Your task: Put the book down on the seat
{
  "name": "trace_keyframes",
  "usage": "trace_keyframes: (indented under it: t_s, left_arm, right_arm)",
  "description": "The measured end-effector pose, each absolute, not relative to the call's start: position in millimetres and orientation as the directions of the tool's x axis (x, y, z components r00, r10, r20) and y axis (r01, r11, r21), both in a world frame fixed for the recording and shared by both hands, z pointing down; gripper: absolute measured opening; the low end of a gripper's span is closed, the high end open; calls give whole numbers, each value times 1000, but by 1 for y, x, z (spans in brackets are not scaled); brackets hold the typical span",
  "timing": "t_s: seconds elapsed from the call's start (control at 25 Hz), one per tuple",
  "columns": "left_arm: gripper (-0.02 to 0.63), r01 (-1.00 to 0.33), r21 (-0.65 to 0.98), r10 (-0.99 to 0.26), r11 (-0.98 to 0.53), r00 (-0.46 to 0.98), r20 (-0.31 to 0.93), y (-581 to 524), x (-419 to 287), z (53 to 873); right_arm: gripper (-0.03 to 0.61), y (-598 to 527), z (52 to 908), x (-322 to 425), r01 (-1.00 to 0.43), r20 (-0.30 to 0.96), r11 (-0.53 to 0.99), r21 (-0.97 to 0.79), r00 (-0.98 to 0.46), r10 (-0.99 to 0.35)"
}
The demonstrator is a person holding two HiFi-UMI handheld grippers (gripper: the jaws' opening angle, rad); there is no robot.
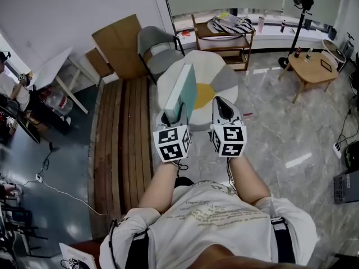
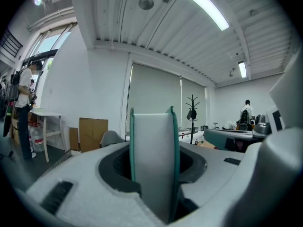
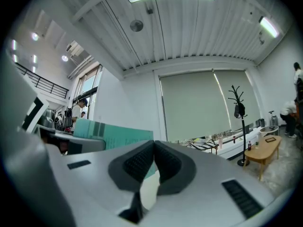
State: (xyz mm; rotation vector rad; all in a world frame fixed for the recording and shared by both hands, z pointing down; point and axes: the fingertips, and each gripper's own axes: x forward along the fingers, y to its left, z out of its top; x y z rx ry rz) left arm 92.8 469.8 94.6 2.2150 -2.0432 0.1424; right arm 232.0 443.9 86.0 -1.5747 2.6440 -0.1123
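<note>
A thick book with teal covers and white page edges (image 1: 185, 89) stands upright in my left gripper (image 1: 177, 112), whose jaws are shut on its lower end. In the left gripper view the book (image 2: 152, 155) fills the gap between the pads, page edges toward the camera. Beneath and beyond it in the head view lies a round padded seat (image 1: 216, 74) in white, yellow and grey sections; the book hangs over its left part. My right gripper (image 1: 225, 109) is held beside the left one, shut and holding nothing. Its pads meet at the tip (image 3: 153, 148), and the book (image 3: 113, 134) shows to its left.
A slatted wooden bench (image 1: 120, 150) runs along the left. Behind the round seat are a grey chair (image 1: 158, 46), cardboard sheets (image 1: 119, 43) and a shelf rack (image 1: 224, 38). A low wooden table (image 1: 311, 66) and a coat stand (image 1: 302, 4) stand at the right. A white table (image 1: 53, 72) is far left.
</note>
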Motion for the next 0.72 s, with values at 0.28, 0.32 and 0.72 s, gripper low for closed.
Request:
trace_keyframes:
  t_s: [0.28,0.32,0.72]
  left_arm:
    - [170,-996,32,-984,-79,83,161,460,102,98]
    - [169,-996,32,-983,-82,86,162,458,103,99]
    - [170,-992,44,-981,-122,127,145,407,96,105]
  right_arm:
    - [28,434,89,242,-874,-9,475,-97,-477,-879]
    - [28,432,90,242,-875,-7,474,-97,-476,-880]
    - [28,390,94,231,-889,-18,455,-54,-454,-891]
